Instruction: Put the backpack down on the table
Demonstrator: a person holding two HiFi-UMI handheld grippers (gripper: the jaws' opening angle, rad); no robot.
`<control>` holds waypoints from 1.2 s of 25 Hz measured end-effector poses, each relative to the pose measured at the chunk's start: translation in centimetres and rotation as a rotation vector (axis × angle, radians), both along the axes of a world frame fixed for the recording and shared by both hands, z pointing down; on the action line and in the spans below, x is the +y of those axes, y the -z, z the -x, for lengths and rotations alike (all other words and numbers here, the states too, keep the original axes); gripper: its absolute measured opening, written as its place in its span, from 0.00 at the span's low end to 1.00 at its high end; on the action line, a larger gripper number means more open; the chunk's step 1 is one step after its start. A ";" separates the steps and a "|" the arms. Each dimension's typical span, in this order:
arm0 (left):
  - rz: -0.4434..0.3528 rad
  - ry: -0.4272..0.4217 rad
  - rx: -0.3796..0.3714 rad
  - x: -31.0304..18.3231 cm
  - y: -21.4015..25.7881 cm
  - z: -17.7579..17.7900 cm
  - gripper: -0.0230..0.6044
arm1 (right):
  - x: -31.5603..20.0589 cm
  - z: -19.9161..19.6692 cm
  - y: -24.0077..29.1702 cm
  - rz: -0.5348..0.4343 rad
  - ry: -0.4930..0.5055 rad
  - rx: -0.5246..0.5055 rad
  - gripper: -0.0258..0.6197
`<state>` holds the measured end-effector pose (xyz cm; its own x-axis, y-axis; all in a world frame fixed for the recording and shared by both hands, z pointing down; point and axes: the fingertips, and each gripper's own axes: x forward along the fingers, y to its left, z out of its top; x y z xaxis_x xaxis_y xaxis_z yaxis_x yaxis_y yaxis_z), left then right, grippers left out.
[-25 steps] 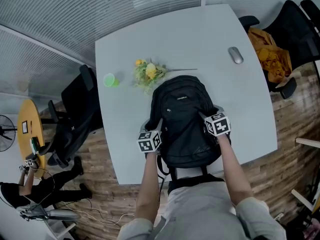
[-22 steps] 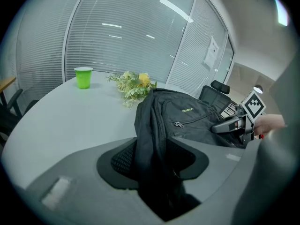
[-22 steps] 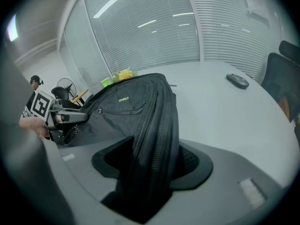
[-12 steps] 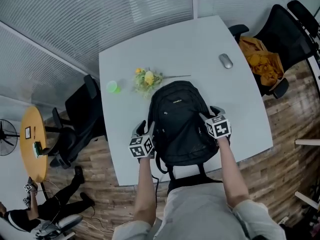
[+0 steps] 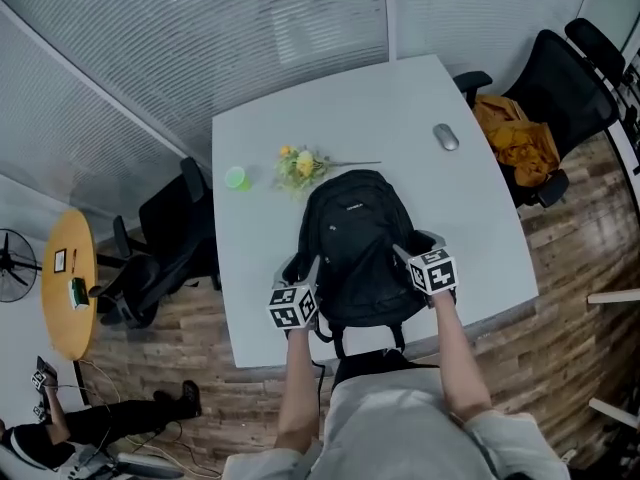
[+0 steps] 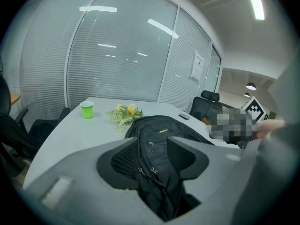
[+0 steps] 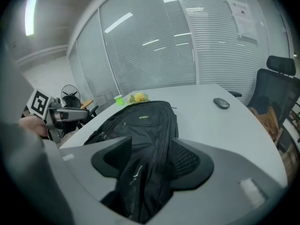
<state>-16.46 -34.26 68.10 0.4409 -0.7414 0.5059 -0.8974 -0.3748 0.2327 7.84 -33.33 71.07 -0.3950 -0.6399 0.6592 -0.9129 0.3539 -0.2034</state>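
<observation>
Black backpack (image 5: 358, 248) lies flat on the pale grey table (image 5: 470, 238), at the 6 o'clock edge nearest the person, straps hanging over that edge

Left gripper (image 5: 300, 273) at the pack's 8 o'clock, right gripper (image 5: 408, 250) at its 4 o'clock. Each carries a cube with black-and-white square markers

Left gripper view: jaws have just been opening and stand wide. Zipped pack fabric shows in the gap, pads not pressing on it. Right gripper view: same, jaws just been opening and now wide, a fold of the pack with a strap in the gap, no squeeze seen

Writing: small lime-green logo word on the pack front (image 6: 162, 131), too small to read for sure. White print on the strap (image 7: 135, 168), unreadable. Paper notice on the glass wall (image 7: 241, 8), text too small

Yellow flowers (image 5: 302, 165) at 11 o'clock of the pack, just beside its top. Green cup (image 5: 237, 178) at 10 o'clock, grey mouse (image 5: 446, 137) at 1 o'clock, well apart
</observation>
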 end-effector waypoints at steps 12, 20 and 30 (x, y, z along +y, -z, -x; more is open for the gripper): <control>0.046 -0.057 0.061 5.9 1.5 -1.7 0.35 | 4.8 2.1 2.5 -0.050 0.023 -0.016 0.45; 0.060 -0.051 0.012 9.5 1.7 -3.2 0.35 | 8.1 3.2 2.9 -0.052 0.019 -0.052 0.44; -0.026 -0.027 -0.010 11.9 3.8 -3.6 0.35 | 9.9 3.7 4.2 -0.088 0.047 -0.070 0.44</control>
<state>-12.82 -22.37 64.26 0.4559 -0.7422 0.4912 -0.8891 -0.4048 0.2137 4.10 -23.47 66.84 -0.4689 -0.6742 0.5706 -0.8796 0.4152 -0.2323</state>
